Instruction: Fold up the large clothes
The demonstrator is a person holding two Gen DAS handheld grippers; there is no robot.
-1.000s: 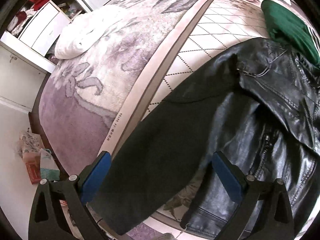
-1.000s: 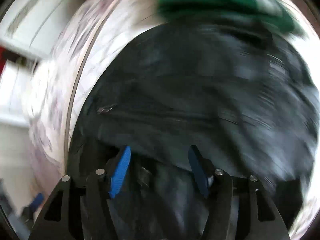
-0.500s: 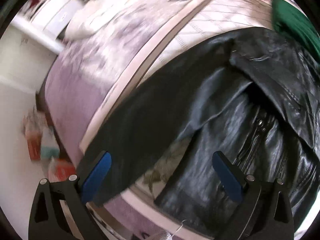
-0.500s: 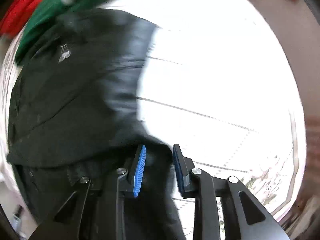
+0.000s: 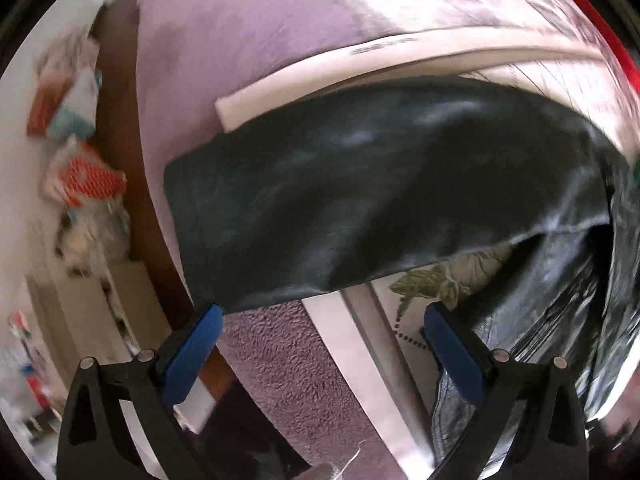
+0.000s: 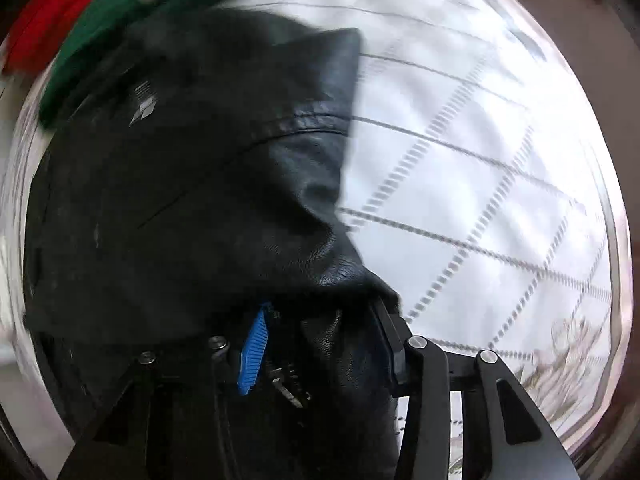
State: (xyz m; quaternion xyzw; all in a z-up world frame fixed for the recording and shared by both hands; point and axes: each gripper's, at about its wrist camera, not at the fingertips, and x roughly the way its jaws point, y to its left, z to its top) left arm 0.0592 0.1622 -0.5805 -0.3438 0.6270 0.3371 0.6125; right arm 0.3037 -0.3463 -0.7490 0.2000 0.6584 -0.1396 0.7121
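A black leather jacket [image 6: 208, 200] lies on a bed. In the left wrist view its sleeve [image 5: 360, 200] stretches across the bed's corner, the cuff end at the left. My left gripper [image 5: 320, 344] is open and empty, just in front of the sleeve's lower edge. In the right wrist view my right gripper [image 6: 320, 344] has its jaws around a bunched fold of the jacket; the fold covers the fingertips, and some gap shows between the pads.
The bed has a purple fleece blanket [image 5: 248, 40] and a white quilted cover [image 6: 480, 184]. A green garment [image 6: 120, 4] and a red one [image 6: 52, 12] lie beyond the jacket. Boxes and bags [image 5: 80, 152] sit on the floor beside the bed's wooden frame [image 5: 120, 120].
My left gripper has swung left and down towards the sleeve's cuff end and the bed's corner. My right gripper has moved to the jacket's right edge and its jaws have narrowed around a fold.
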